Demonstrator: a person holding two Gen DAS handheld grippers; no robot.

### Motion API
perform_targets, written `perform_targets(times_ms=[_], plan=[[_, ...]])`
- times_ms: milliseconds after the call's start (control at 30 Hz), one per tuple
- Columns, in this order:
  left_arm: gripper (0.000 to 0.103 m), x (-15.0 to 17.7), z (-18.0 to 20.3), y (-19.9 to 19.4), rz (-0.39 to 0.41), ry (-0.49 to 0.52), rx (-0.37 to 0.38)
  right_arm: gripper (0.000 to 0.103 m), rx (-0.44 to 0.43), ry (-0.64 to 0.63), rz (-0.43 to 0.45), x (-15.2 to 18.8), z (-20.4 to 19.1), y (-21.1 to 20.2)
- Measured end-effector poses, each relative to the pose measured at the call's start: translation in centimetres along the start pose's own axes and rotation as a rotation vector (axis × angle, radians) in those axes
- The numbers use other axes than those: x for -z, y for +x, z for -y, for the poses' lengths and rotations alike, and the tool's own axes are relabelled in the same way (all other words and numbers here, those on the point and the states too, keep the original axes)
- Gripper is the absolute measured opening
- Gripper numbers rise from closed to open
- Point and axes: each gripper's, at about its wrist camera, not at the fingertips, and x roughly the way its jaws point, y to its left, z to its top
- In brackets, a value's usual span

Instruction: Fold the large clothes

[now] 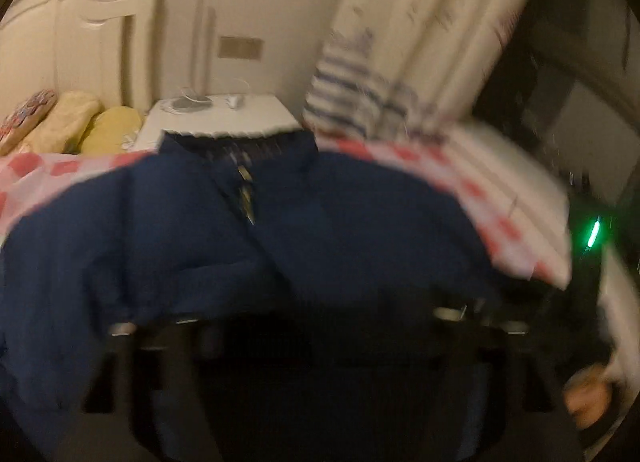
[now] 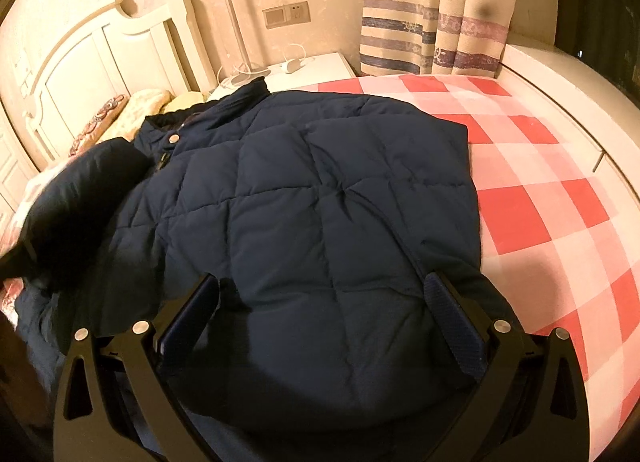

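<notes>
Navy quilted jacket [image 2: 320, 190] (collar up) covers checked bedspread [image 2: 540, 182].

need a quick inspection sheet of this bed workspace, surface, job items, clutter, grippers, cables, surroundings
surface: bed with a red and white checked sheet.
job's things: navy padded jacket lies spread on the sheet, collar toward the headboard; a sleeve is lifted and blurred at its left.
clutter: pillows by the headboard.
grippers: right gripper open over the jacket's lower part, pads not pressing; left gripper blurred, jaws wide, nothing seen between them.
cables: white cord on the nightstand.
surroundings: striped curtain, wall socket.
</notes>
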Motion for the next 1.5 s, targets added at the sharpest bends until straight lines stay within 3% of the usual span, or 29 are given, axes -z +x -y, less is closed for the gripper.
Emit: perform_targets(times_ms=[100,200,267,333,400,433,533,600,667,733,933,1100,1267,1367,1467,1500], plan=[[0.093,2.5,3.7,-1.4,-0.006,0.224,-0.084,0.099,-0.016,0.010,0.003,0.0,0.2,-0.1],[0.095,2.7,3.8,-4.4,0.048,0.334,-0.136,0.099,-0.029,0.019,0.006,0.0,0.3,-0.2],[0.100,3.2,3.0,-8.3,0.137,0.345,-0.147,0.099,-0.036,0.024,0.009,0.0,0.4,-0.3],[0.101,3.1,0.7,-12.3,0.238,0.294,-0.182,0.099,-0.043,0.028,0.011,0.0,0.4,-0.3],[0.101,3.2,-2.0,-14.1,0.258,0.197,-0.232,0.099,-0.040,0.027,0.010,0.0,0.4,-0.3],[0.101,3.7,-4.6,-14.9,0.254,0.093,-0.280,0.099,-0.040,0.027,0.010,0.0,0.5,-0.3],[0.099,5.4,-11.1,-15.5,0.188,-0.183,-0.375,0.099,-0.032,0.020,0.008,0.0,0.4,-0.3],[0.089,6.8,-14.3,-14.9,0.078,-0.293,-0.407,0.099,-0.025,0.016,0.006,0.1,0.3,-0.3],[0.088,7.6,-15.8,-13.4,-0.035,-0.307,-0.475,0.099,-0.011,0.006,-0.001,0.0,0.1,-0.2],[0.088,8.7,-16.9,-12.0,-0.101,-0.305,-0.477,0.099,0.010,-0.010,-0.011,0.0,-0.2,0.0],[0.096,10.1,-19.3,-11.2,-0.110,-0.367,-0.426,0.098,0.114,-0.113,-0.009,-0.5,-2.9,-0.8],[0.100,10.4,-19.7,-10.8,-0.107,-0.384,-0.413,0.098,-0.040,-0.423,0.127,0.1,-12.9,-4.9],[0.100,9.9,-19.8,-10.4,-0.108,-0.386,-0.411,0.098,-0.100,-0.732,0.120,2.2,-22.7,-3.6],[0.101,10.0,-19.7,-10.5,-0.107,-0.386,-0.411,0.098,-0.109,-0.777,0.088,2.3,-25.8,-1.2],[0.101,10.0,-19.8,-10.5,-0.108,-0.386,-0.412,0.095,-0.144,-0.749,0.068,1.5,-26.4,0.4],[0.101,10.0,-19.8,-10.5,-0.108,-0.386,-0.412,0.081,-0.164,-0.742,0.069,1.4,-26.3,0.5]])
